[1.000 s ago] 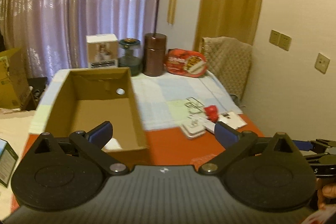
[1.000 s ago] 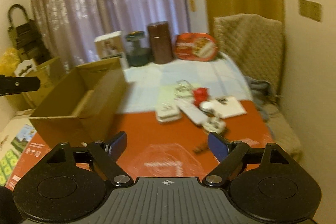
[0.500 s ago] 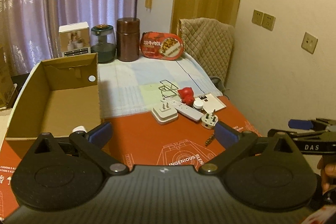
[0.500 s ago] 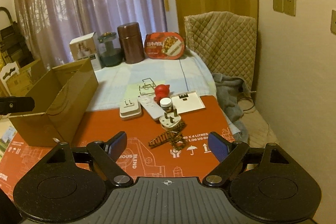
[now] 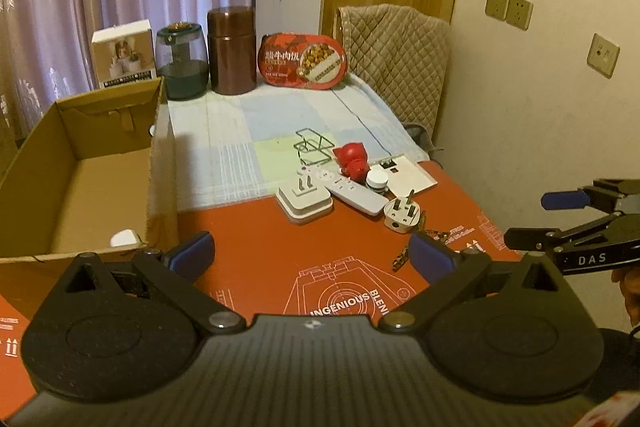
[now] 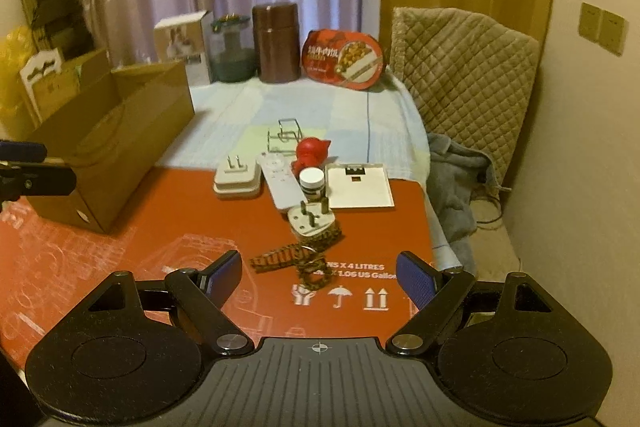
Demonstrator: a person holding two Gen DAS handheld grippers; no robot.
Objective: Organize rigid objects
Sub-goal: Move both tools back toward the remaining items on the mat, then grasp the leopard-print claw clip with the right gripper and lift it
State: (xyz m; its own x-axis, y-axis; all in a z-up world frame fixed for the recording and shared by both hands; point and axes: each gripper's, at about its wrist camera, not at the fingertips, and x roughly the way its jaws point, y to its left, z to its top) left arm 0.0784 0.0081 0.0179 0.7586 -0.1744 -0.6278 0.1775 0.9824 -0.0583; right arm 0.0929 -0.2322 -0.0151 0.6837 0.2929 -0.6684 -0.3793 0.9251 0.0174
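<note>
Hovering over the red mat (image 6: 120,247), the left gripper (image 5: 308,255) and right gripper (image 6: 318,273) are both showing jaws apart, nothing between them. Sorting is looking barely started: the cardboard box (image 5: 80,187) is holding one small white item (image 5: 124,238), partly hidden. Still lying clustered on the table, well apart from the box: two white plugs, one remote (image 6: 278,183), one red figure (image 6: 310,151), one small jar (image 6: 313,182), one wire stand (image 6: 286,135), one white card (image 6: 360,187), one patterned strap (image 6: 296,259).

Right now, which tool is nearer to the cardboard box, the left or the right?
Left. The left tool hangs beside the cardboard box at its near corner; the right tool is over the red mat, farther off.
</note>
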